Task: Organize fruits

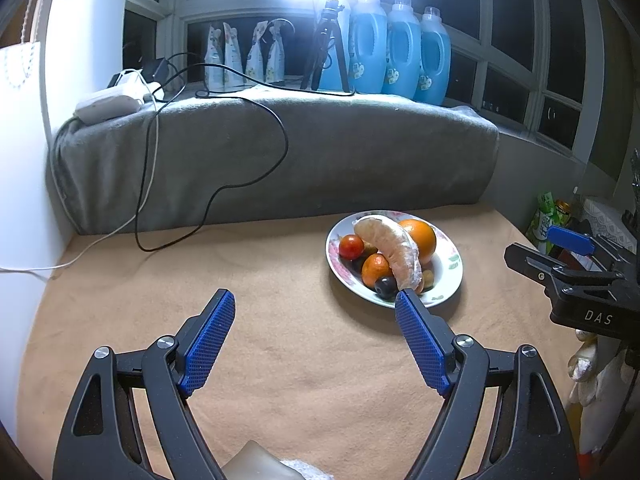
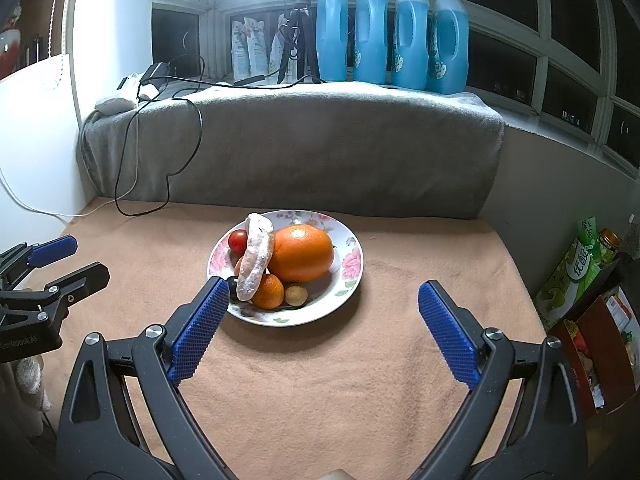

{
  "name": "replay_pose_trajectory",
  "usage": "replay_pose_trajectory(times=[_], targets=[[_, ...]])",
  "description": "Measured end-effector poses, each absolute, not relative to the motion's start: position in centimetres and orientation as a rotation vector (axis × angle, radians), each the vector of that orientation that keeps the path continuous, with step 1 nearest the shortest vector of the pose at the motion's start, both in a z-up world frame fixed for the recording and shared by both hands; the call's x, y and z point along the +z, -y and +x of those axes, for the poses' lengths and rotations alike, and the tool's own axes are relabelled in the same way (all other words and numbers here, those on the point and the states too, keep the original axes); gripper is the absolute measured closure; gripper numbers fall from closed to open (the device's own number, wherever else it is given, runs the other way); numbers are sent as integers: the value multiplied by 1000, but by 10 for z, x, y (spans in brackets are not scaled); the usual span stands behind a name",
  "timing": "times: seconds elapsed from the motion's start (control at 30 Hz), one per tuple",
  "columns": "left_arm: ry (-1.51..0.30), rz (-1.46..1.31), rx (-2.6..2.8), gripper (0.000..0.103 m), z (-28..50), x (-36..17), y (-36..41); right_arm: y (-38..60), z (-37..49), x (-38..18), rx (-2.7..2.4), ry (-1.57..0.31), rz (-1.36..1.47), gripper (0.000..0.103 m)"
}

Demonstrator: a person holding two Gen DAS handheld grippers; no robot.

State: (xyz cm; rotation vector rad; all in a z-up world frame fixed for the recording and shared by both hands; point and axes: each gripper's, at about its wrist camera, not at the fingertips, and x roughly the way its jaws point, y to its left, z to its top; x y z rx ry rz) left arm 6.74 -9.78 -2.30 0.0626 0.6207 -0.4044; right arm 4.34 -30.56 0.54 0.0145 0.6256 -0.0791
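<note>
A flowered white plate (image 2: 352, 268) sits on the tan cloth and holds a large orange (image 2: 302, 254), a plastic-wrapped pomelo segment (image 2: 256, 260), a small mandarin (image 2: 270, 292), a red tomato (image 2: 238, 240), a dark grape (image 2: 233, 282) and a brown longan (image 2: 296, 295). The plate (image 1: 452, 268) also shows right of centre in the left wrist view, with the orange (image 1: 420, 238) and the segment (image 1: 394, 250). My left gripper (image 1: 316, 298) is open and empty, in front and left of the plate. My right gripper (image 2: 322, 290) is open and empty, just in front of the plate.
A grey towel-covered ledge (image 2: 296, 140) rises behind the plate with several blue detergent bottles (image 2: 412, 32), pouches, a small tripod (image 2: 298, 36) and cables (image 2: 176, 160). Drink cartons and boxes (image 2: 580, 272) stand at the right edge. A white wall (image 1: 24, 160) is on the left.
</note>
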Motion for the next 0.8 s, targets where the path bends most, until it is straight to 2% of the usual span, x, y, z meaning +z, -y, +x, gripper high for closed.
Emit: replay_pose_trajectory(times=[0.8], targets=[[-600,67,-401,20,66,-21,95,305,45,-1,-75,-637,13,6]])
